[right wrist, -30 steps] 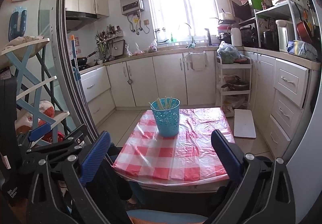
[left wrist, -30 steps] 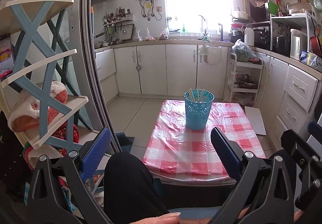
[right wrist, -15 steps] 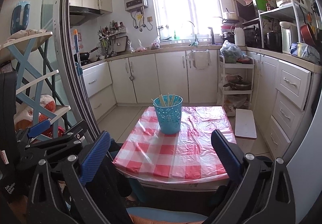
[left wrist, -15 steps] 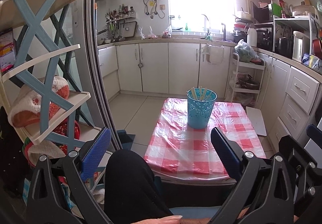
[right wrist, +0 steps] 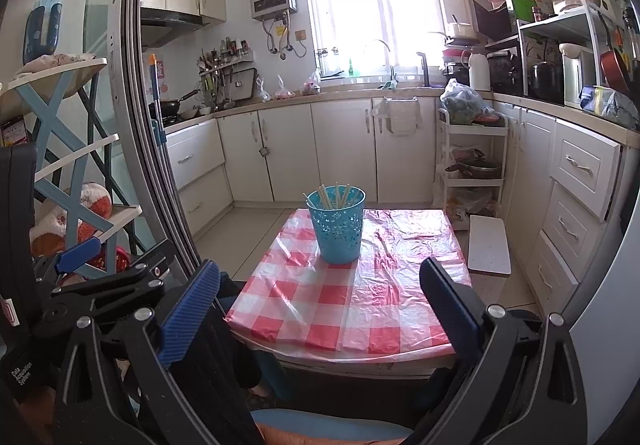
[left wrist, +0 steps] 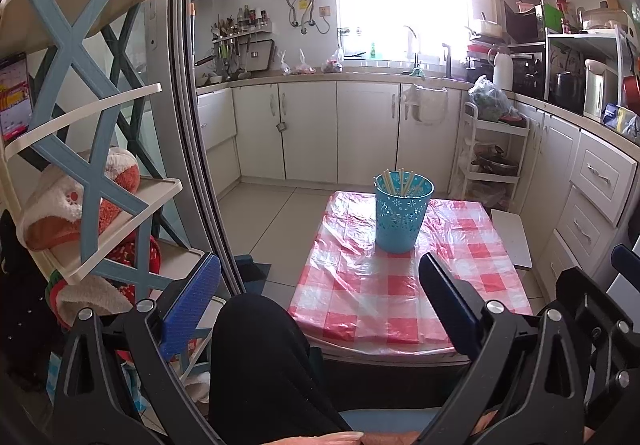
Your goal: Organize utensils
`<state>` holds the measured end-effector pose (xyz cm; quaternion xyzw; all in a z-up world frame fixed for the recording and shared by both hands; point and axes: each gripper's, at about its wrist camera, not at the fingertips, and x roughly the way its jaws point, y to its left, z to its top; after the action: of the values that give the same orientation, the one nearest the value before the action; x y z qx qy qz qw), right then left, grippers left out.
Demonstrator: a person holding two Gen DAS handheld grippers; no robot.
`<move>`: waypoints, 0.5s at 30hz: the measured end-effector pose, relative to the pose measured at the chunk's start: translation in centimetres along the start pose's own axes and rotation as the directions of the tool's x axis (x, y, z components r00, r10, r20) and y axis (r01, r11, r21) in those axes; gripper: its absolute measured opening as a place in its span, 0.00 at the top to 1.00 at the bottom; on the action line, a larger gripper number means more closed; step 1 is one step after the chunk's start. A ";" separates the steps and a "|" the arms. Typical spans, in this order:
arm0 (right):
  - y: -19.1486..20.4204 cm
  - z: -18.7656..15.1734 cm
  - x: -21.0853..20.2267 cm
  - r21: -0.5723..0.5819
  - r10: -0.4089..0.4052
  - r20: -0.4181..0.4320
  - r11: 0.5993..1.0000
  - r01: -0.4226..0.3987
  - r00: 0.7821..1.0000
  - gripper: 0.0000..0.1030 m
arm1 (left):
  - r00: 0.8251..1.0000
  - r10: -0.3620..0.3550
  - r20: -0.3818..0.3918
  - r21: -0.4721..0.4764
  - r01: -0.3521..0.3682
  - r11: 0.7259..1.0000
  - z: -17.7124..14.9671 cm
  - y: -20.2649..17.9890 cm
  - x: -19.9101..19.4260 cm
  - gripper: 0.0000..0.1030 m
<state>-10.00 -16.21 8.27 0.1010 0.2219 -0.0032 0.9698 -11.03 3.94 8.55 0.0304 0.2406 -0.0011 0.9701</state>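
Note:
A blue perforated utensil holder [left wrist: 402, 216] stands on a small table with a red-and-white checked cloth [left wrist: 400, 297]. Several pale chopsticks [left wrist: 400, 181] stand inside it. It also shows in the right wrist view [right wrist: 338, 223], with the chopsticks [right wrist: 336, 195] and the table [right wrist: 340, 309]. My left gripper [left wrist: 320, 297] is open and empty, held well short of the table's near edge. My right gripper [right wrist: 320, 297] is open and empty too, also back from the table. The left gripper's body [right wrist: 100, 277] shows at the left of the right wrist view.
A blue-and-cream shelf rack [left wrist: 80, 165] with plush toys stands left, beside a sliding door frame [left wrist: 192, 125]. White cabinets [left wrist: 320, 133] line the back and right. A white cart [left wrist: 492, 157] and a white board [left wrist: 512, 237] are right of the table. The person's dark knee [left wrist: 260, 357] is below.
Both views have shifted slightly, so the holder and table sit a little differently in frame. Both grippers stay open and empty.

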 end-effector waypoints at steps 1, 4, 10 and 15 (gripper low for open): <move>0.1 0.0 0.0 0.000 -0.001 0.001 1.000 0.001 1.000 0.07 | 1.000 0.000 -0.001 0.001 0.000 1.000 -0.1 0.0 0.0 0.07; 0.0 -0.1 0.1 0.001 0.001 -0.003 1.000 -0.001 1.000 0.07 | 1.000 -0.001 -0.003 0.001 0.001 1.000 -0.2 0.0 0.0 0.07; 0.0 -0.1 0.1 0.001 0.002 -0.006 1.000 -0.002 1.000 0.07 | 1.000 -0.001 -0.003 0.002 0.001 1.000 -0.2 0.1 0.1 0.07; -0.1 -0.2 0.2 0.000 0.004 -0.017 1.000 -0.004 1.000 0.07 | 1.000 -0.002 -0.011 0.000 0.002 1.000 -0.4 0.3 0.4 0.07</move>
<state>-9.88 -16.27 7.96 0.1017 0.2301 -0.0007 0.9678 -10.86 4.23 8.06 0.0299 0.2461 -0.0021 0.9688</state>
